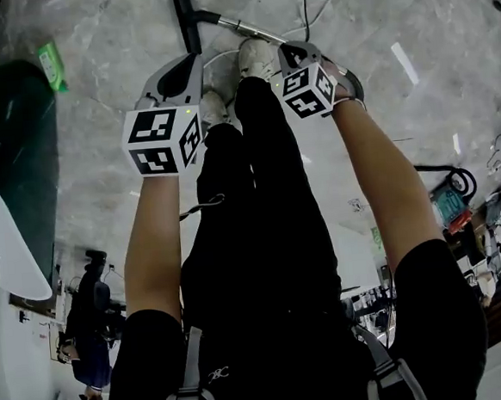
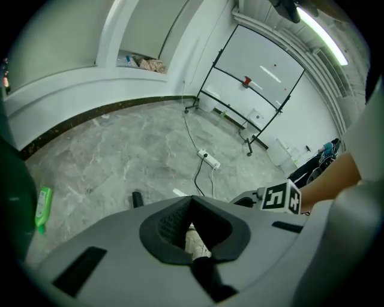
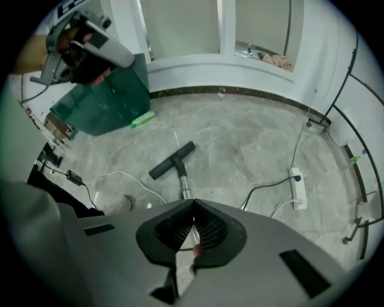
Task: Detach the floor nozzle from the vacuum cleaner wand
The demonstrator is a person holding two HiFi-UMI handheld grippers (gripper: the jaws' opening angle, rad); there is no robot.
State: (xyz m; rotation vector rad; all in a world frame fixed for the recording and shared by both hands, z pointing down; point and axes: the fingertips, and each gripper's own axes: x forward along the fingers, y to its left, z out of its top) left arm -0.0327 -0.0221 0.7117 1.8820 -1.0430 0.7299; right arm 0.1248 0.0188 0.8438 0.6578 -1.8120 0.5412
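The black floor nozzle lies on the marble floor with the silver wand still joined to it, just beyond the person's white shoes. In the right gripper view the nozzle and wand lie straight ahead of the jaws. One end of the nozzle shows above the left jaws. My left gripper and right gripper both point down at the floor, jaws shut with nothing between them, above the wand and apart from it. The shut tips also show in the gripper views: left gripper, right gripper.
The person's black-trousered legs stand between the two arms. A white power strip with cables lies right of the wand. A dark green bin and a green bottle sit to the left. A wheeled whiteboard frame stands farther off.
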